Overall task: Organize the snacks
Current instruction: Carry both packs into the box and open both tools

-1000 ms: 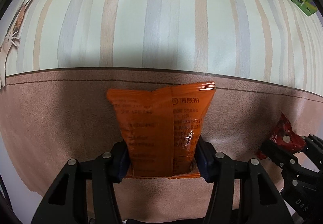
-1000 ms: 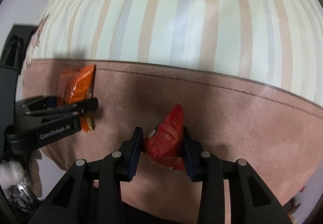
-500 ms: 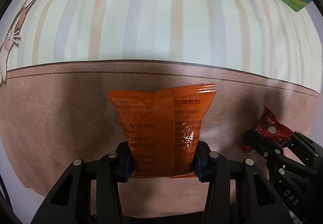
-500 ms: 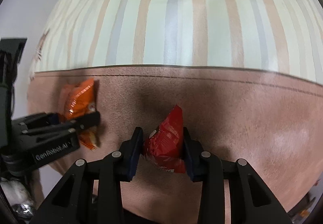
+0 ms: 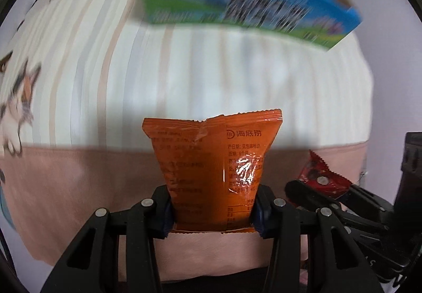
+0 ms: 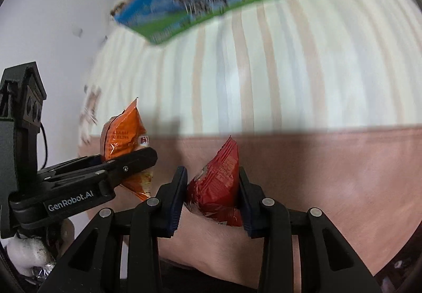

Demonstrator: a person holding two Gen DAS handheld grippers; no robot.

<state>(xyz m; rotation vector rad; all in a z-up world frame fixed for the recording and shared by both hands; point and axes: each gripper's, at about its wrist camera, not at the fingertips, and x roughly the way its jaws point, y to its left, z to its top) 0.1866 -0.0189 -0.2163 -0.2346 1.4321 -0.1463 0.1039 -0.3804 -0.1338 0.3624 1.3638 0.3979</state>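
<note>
While the left tongs [image 5: 212, 209] squeeze an orange snack packet [image 5: 213, 169] that stands upright between the pads, the right tongs [image 6: 212, 200] pinch a smaller red snack packet [image 6: 219, 184]. Both packets hang above a pink and striped bedcover [image 6: 329, 161]. Farther back sits a blurry blue-green carton [image 5: 237, 2].
</note>
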